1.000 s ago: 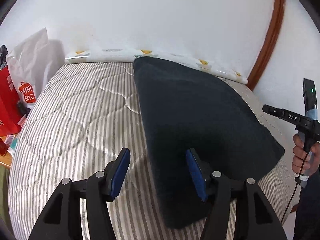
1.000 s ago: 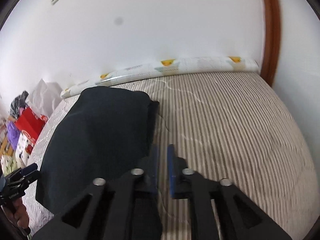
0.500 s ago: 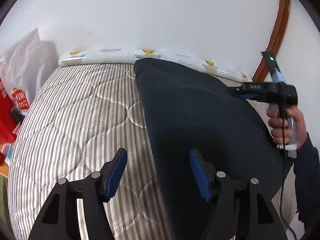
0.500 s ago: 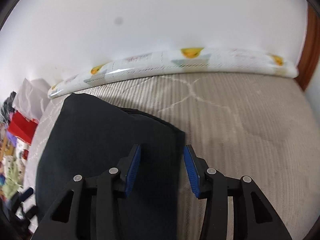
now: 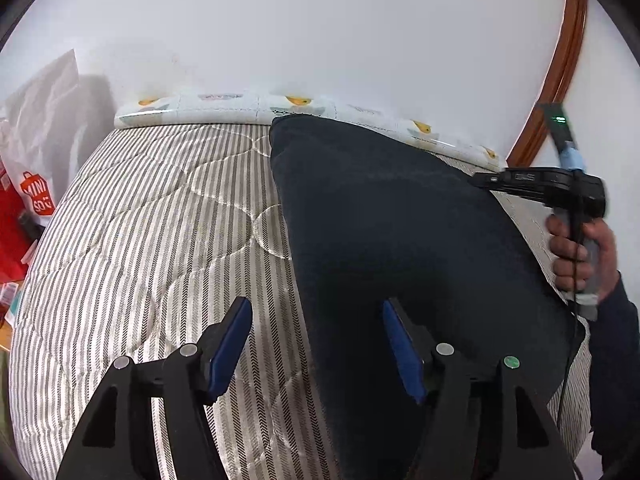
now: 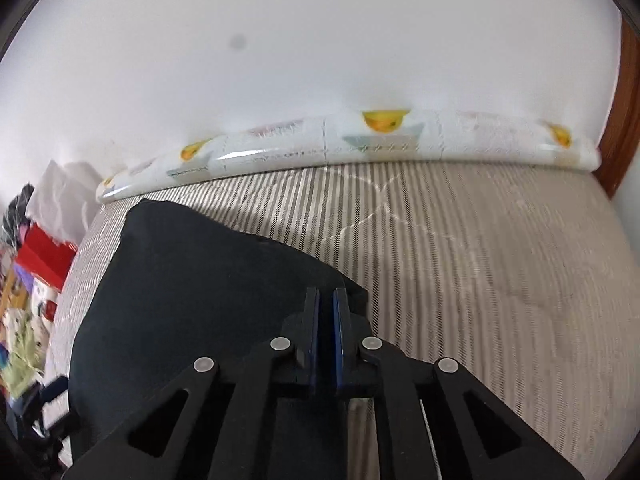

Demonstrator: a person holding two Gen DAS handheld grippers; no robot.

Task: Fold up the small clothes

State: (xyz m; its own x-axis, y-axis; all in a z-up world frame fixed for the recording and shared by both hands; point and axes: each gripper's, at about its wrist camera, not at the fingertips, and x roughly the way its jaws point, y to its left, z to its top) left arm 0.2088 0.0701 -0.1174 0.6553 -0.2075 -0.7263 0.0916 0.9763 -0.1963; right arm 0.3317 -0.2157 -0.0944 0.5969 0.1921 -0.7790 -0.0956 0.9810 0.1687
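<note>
A dark navy garment (image 5: 380,220) (image 6: 200,280) lies flat on the striped mattress (image 5: 160,240) (image 6: 480,260). My left gripper (image 5: 316,308) is open and hovers over the garment's near left edge, one pad over the mattress and the other over the cloth. My right gripper (image 6: 326,294) is shut, its blue pads pinched together at the garment's far right edge, with the cloth caught at the tips. In the left wrist view the right gripper (image 5: 480,179) reaches in from the right, held by a person's hand (image 5: 580,248).
A white printed roll (image 5: 224,106) (image 6: 380,136) lies along the wall at the mattress's far edge. Red and white shopping bags (image 5: 36,196) and clutter (image 6: 44,256) stand off the left side. A wooden door frame (image 5: 560,80) rises at the right.
The right gripper swung in over the garment's right edge, opened, then shut there. The left gripper shifted slightly and its jaws widened a little.
</note>
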